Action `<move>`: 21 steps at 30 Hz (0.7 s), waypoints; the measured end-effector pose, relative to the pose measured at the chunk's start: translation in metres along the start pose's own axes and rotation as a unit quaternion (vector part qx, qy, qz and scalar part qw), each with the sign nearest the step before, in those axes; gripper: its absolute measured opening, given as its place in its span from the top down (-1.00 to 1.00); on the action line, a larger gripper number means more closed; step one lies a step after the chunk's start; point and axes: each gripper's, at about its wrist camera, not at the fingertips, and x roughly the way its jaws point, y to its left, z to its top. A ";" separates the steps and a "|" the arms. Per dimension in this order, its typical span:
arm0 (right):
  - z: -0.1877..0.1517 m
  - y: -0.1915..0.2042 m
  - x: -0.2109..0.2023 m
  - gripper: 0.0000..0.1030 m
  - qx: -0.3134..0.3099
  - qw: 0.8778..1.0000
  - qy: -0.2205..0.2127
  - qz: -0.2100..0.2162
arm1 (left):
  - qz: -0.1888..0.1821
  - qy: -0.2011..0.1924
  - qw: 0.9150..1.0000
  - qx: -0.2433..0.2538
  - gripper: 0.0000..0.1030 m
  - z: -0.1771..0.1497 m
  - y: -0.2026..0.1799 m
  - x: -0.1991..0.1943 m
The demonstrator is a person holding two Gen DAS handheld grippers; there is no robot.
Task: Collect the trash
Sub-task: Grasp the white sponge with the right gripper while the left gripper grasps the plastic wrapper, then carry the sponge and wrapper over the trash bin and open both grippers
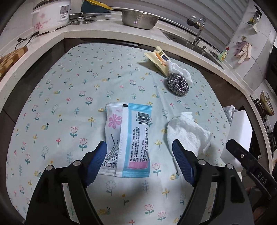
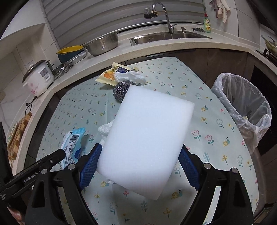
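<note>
My left gripper is open just above a blue and white wet-wipe packet lying flat on the flowered tablecloth. A crumpled white paper towel lies just right of it. My right gripper is shut on a white foam block and holds it above the table. A steel wool ball, a yellow snack wrapper and another crumpled tissue lie at the far right of the table. The lined trash bin stands off the table's right edge.
A counter wraps around the far side with a rice cooker, a steel colander, a sink and tap and a wooden cutting board. The right gripper's body shows at the left wrist view's right edge.
</note>
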 end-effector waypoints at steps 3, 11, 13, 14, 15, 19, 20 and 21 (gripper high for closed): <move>-0.003 -0.004 0.005 -0.62 0.003 1.000 0.006 -0.006 | 0.011 0.006 1.000 0.002 -0.44 -0.004 0.003 0.007; -0.006 -0.009 0.008 -0.62 0.005 1.000 0.010 -0.008 | 0.022 0.030 0.999 0.009 -0.36 -0.011 0.002 0.028; -0.006 -0.010 0.008 -0.60 0.001 1.000 0.011 -0.008 | 0.019 0.036 0.999 0.008 -0.01 -0.012 0.003 0.031; -0.007 -0.010 0.008 -0.60 0.001 1.000 0.012 -0.007 | 0.017 0.039 0.999 0.009 0.01 -0.012 0.003 0.032; -0.007 -0.010 0.008 -0.58 0.001 1.000 0.012 -0.005 | 0.018 0.035 0.999 0.010 0.07 -0.012 0.002 0.030; -0.005 -0.013 0.004 -0.57 0.005 1.000 0.007 -0.002 | 0.014 0.022 0.999 0.019 0.11 -0.008 -0.004 0.021; -0.004 -0.014 0.003 -0.56 0.006 1.000 0.005 0.000 | 0.011 0.018 1.000 0.020 0.11 -0.006 -0.007 0.018; -0.003 -0.016 0.001 -0.56 0.007 1.000 0.002 0.000 | 0.007 0.015 1.000 0.022 0.11 -0.003 -0.010 0.015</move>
